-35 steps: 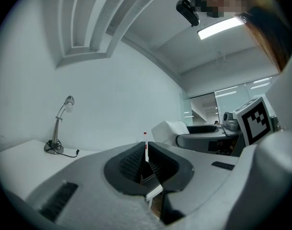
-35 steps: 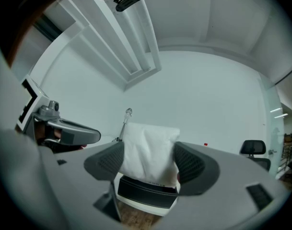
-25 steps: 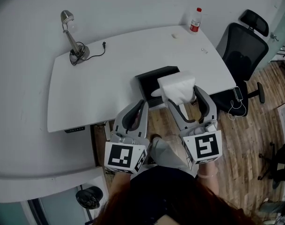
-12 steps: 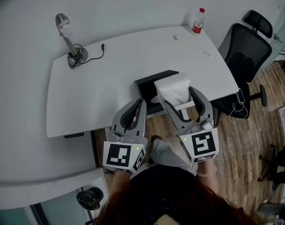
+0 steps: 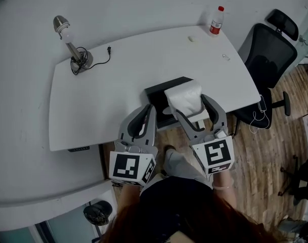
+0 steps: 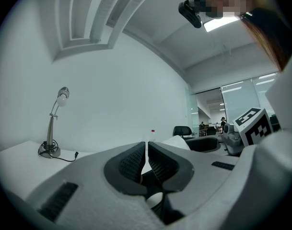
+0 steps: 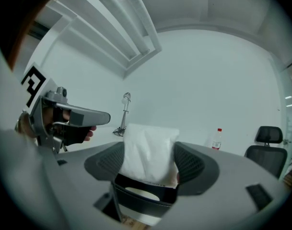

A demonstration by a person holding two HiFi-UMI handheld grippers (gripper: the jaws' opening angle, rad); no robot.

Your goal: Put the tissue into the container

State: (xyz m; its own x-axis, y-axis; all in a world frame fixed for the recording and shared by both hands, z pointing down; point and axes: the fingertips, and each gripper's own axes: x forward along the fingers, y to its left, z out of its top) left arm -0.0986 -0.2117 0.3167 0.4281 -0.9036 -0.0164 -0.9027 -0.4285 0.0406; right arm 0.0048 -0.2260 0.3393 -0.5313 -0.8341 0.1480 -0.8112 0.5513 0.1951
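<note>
A white tissue pack [image 5: 184, 98] is clamped between the jaws of my right gripper [image 5: 190, 104], which is shut on it. It hangs just above the black open container [image 5: 158, 88] at the table's near edge, covering the container's right part. In the right gripper view the tissue [image 7: 148, 150] stands upright between the pads, with the container's black rim [image 7: 145, 191] right below it. My left gripper [image 5: 150, 112] hovers beside the container's near left corner, shut and empty. In the left gripper view its pads [image 6: 136, 160] almost touch.
The white table [image 5: 118, 70] carries a desk lamp [image 5: 68, 39] with its cable at the far left and a red-capped bottle [image 5: 216, 20] at the far right. A black office chair [image 5: 270, 54] stands to the right on the wooden floor.
My right gripper has drifted slightly left with the tissue, staying over the container. The left gripper has stayed shut in about the same place.
</note>
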